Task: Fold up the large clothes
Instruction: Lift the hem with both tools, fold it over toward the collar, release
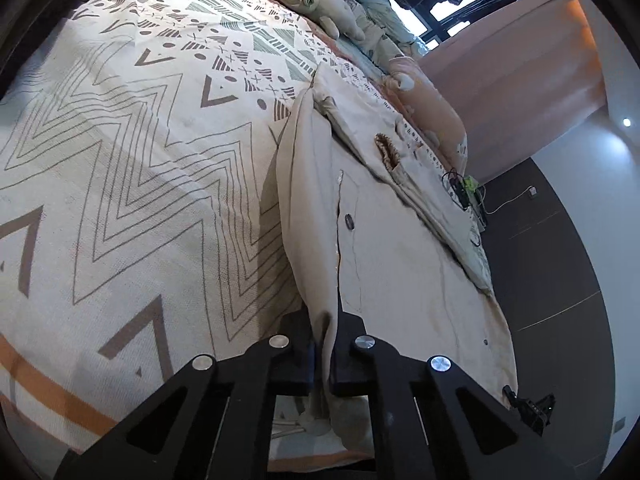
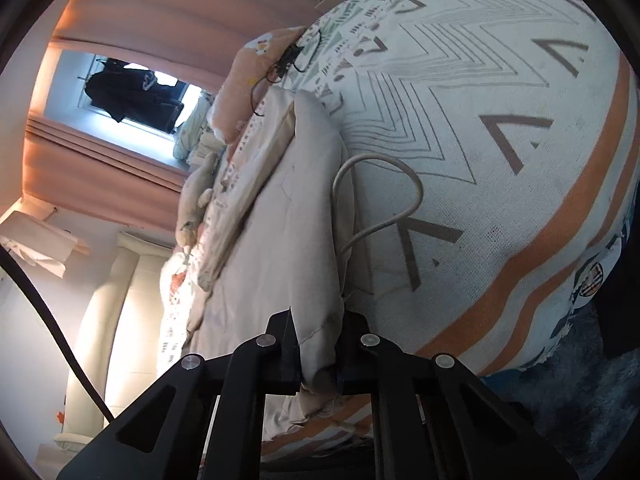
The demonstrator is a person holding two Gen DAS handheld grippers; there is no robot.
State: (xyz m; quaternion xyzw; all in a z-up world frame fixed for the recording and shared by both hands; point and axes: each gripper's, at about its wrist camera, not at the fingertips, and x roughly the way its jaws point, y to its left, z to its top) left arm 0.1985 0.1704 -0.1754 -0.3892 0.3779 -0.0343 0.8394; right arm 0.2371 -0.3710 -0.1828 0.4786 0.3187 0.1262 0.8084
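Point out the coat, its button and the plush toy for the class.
coat (image 1: 400, 248): left wrist view, on its flat front panel.
button (image 1: 349, 222): left wrist view, on the dark disc's centre.
plush toy (image 1: 316, 4): left wrist view, on its body.

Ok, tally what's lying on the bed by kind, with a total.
Beige coat, pinched at its edge by both grippers: 1
Plush toy: 1
Peach pillow: 1
Beige cord loop beside the coat: 1
Black cable bundle: 1
Total: 5
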